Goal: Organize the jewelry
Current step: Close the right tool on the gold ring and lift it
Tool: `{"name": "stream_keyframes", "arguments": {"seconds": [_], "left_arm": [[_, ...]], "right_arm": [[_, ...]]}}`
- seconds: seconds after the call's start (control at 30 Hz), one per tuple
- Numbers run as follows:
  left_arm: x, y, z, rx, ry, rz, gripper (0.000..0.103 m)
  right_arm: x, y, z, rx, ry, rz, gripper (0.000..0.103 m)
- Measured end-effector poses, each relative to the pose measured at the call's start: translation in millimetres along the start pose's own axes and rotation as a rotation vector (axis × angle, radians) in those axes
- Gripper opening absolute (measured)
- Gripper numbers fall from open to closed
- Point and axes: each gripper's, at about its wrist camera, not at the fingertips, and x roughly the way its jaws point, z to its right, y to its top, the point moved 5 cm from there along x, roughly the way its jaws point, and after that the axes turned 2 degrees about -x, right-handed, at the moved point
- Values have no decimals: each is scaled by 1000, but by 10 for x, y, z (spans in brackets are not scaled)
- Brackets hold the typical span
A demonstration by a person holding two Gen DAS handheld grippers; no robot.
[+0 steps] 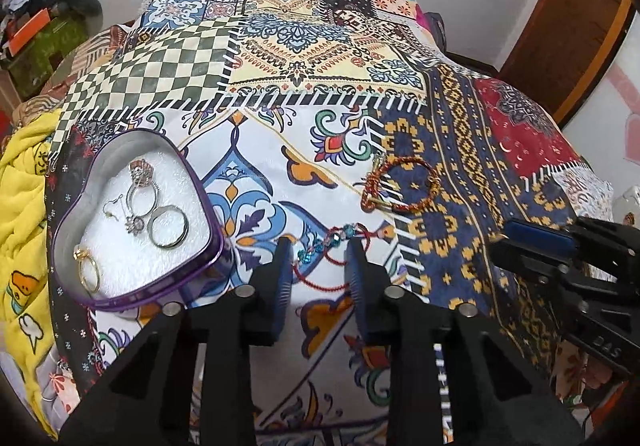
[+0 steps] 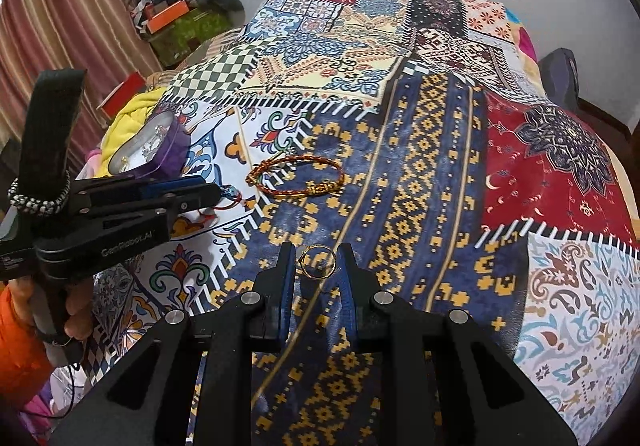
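Observation:
A purple heart-shaped box [image 1: 216, 242] with white foam holds several rings and earrings; it also shows in the right wrist view [image 2: 176, 149]. My left gripper [image 1: 318, 250] is open, its fingers on either side of a red cord bracelet with blue beads [image 1: 320, 246] lying on the patchwork cloth. A red-and-gold braided bracelet [image 1: 400, 183] lies farther right; it also shows in the right wrist view [image 2: 298, 175]. My right gripper [image 2: 316, 256] is open around a gold hoop earring [image 2: 319, 261] on the blue patch.
The patchwork cloth [image 1: 304, 57] covers a bed-like surface. A yellow blanket [image 1: 20, 205] lies at the left edge. Boxes and clutter [image 1: 44, 25] stand at the far left. A wooden frame [image 1: 560, 25] runs along the right.

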Motion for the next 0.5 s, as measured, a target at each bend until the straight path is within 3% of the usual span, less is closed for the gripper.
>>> {"name": "stream_keyframes", "arguments": {"seconds": [0.2, 0.5], "left_arm": [[56, 46, 30, 19, 18, -5, 5], [-195, -29, 111, 14, -13, 24, 5]], "right_arm": [[-66, 5, 41, 9, 2, 12, 19], [-252, 92, -33, -5, -8, 54, 19]]}}
